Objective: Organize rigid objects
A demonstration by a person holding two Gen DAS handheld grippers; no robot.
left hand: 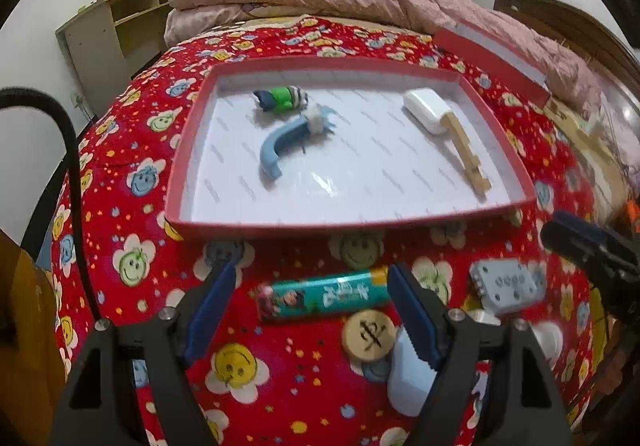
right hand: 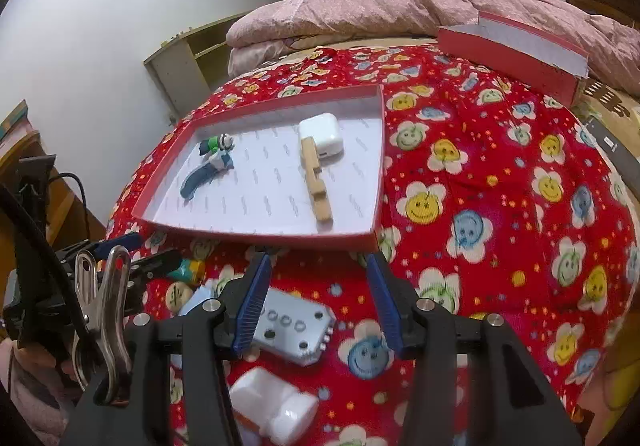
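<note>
Both grippers over loose items near the tray's front edge, jaws apart.

The left gripper [left hand: 310,306] stands open around a teal tube [left hand: 324,296], pads not pressing it; a round wooden disc [left hand: 370,334] lies just beside. The right gripper [right hand: 320,306] is open above a grey button module [right hand: 296,330], nothing clamped. The red tray [left hand: 352,224] on the flowered bedspread [right hand: 500,205] holds a blue curved piece [left hand: 280,149], a green figure [left hand: 282,97], a white adapter [left hand: 426,109] and a wooden strip [left hand: 468,153].

In the tray [left hand: 404,225] lie a charger [left hand: 425,110] and clip [left hand: 469,154] (touching); lighter [left hand: 325,296] before it.
</note>
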